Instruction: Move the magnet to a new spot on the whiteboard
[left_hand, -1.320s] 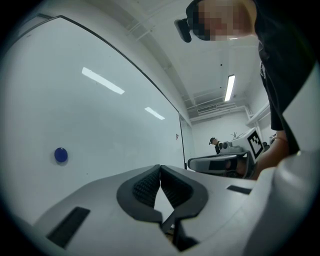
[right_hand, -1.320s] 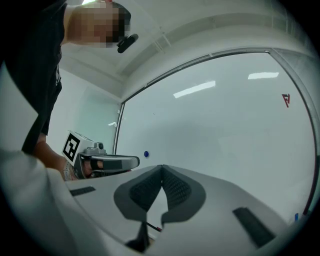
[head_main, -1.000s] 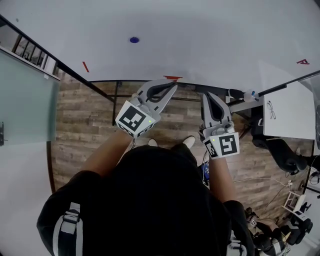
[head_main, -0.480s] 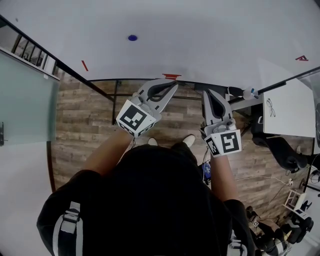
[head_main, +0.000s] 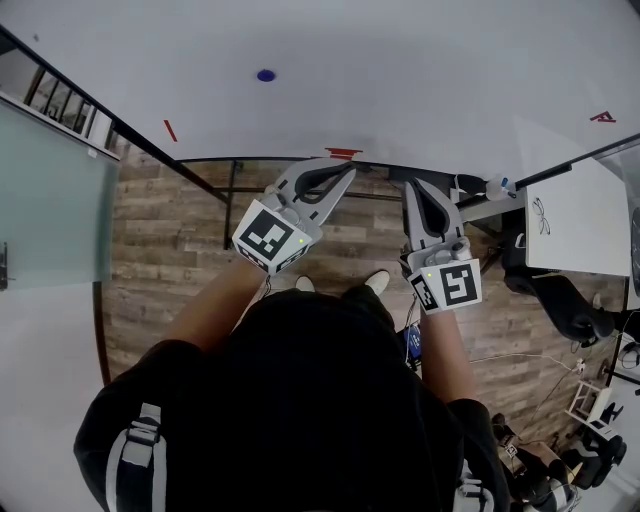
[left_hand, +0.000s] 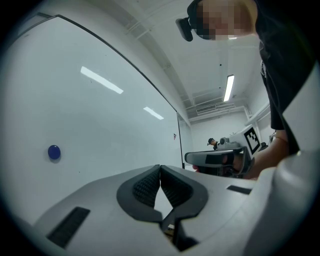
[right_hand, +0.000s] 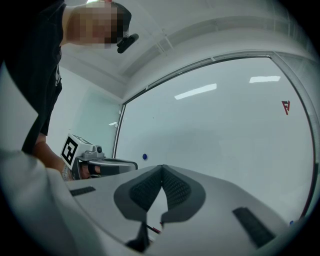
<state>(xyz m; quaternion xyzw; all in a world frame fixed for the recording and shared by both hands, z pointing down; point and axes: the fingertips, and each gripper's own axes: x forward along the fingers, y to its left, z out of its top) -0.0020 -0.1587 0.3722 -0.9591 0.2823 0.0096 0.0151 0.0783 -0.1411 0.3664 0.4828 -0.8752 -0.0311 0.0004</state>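
A small round blue magnet (head_main: 265, 75) sticks to the whiteboard (head_main: 400, 70), well beyond both grippers; the same magnet (left_hand: 54, 152) shows at the left of the left gripper view, and the magnet (right_hand: 144, 156) is a tiny dot in the right gripper view. My left gripper (head_main: 347, 171) is shut with nothing in it, its tips (left_hand: 160, 167) touching, pointing at the board's lower edge. The right gripper (head_main: 414, 185) is also shut and empty, with its tips (right_hand: 162, 167) meeting, held level beside the left one. Neither touches the magnet.
Red marks on the board: a short stroke (head_main: 170, 131), a patch (head_main: 343, 153) near the lower edge, a letter-like mark (head_main: 604, 117) at right. A frosted glass panel (head_main: 50, 200) stands to the left. A white table (head_main: 580, 220) with cables is at right, over a wood floor (head_main: 170, 250).
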